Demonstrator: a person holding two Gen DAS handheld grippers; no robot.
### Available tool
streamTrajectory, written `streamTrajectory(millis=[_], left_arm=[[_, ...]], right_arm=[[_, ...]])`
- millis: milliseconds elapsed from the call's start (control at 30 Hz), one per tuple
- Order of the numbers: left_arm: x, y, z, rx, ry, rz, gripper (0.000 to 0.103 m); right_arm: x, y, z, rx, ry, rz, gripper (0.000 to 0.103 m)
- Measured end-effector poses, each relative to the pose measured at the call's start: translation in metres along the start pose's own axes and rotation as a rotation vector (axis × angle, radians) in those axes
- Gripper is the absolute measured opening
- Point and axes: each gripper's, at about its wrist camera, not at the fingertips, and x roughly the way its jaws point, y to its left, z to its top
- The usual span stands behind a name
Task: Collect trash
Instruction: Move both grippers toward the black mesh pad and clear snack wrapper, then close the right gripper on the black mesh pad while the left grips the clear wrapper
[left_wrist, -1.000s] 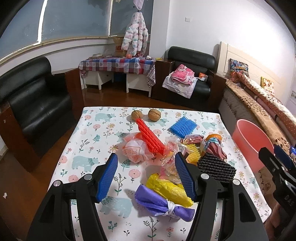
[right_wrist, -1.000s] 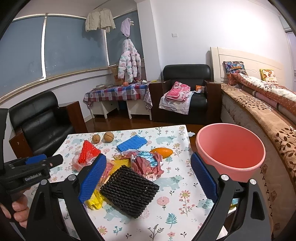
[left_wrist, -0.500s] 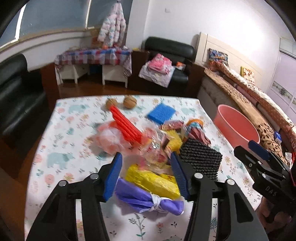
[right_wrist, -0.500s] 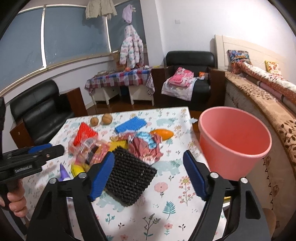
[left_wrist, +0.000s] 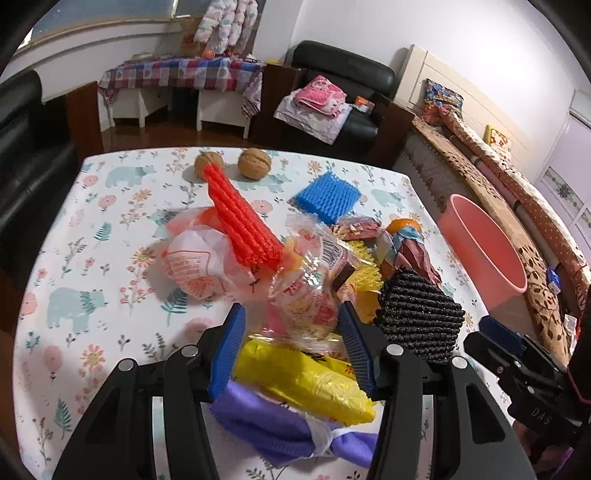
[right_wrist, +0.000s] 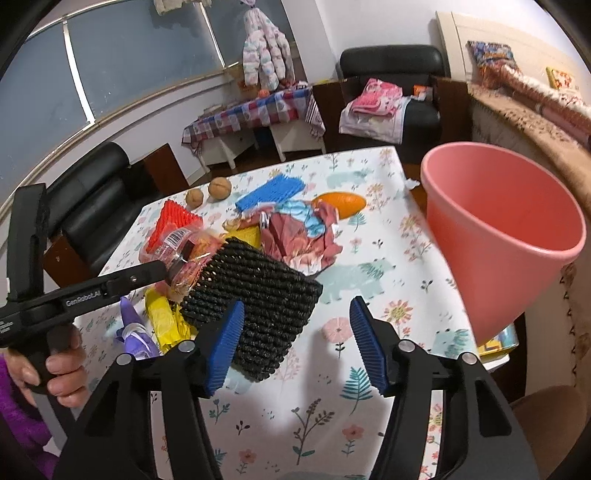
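Two handheld grippers close in on a trash pile on a floral tablecloth.

The left gripper (left_wrist: 291, 341), jaws parted and holding nothing, has dropped from above onto the crinkled clear wrapper (left_wrist: 314, 288), now between its fingers: pickup looks imminent. The right gripper (right_wrist: 295, 347), also wide and unladen, has neared one black foam net (right_wrist: 255, 299). One pink bin (right_wrist: 498, 229) waits at the table's edge; two walnuts (left_wrist: 254, 163) lie farther back.

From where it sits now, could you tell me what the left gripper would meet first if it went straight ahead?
Most likely the crinkly clear snack wrapper, which lies directly between the open left gripper fingers. The yellow bag lies just below that line, so it might brush that too; depth is hard to judge.
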Motion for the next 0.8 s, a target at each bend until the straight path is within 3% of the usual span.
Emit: streamTrajectory(millis=[567,700,800], left_arm=[[0.015,0.008,0.02,0.021,0.022,-0.072,0.057],[0.027,0.008,0.018,0.004,0.062,-0.108,0.056],[0.029,0.007,0.015,0.006,0.067,-0.125,0.048]], right_arm=[[0.014,-0.003,0.002,0.05,0.067,0.05,0.059],[0.018,-0.003,0.002,0.053,0.084,0.053,0.048],[0.02,-0.004,0.001,0.061,0.1,0.057,0.04]])
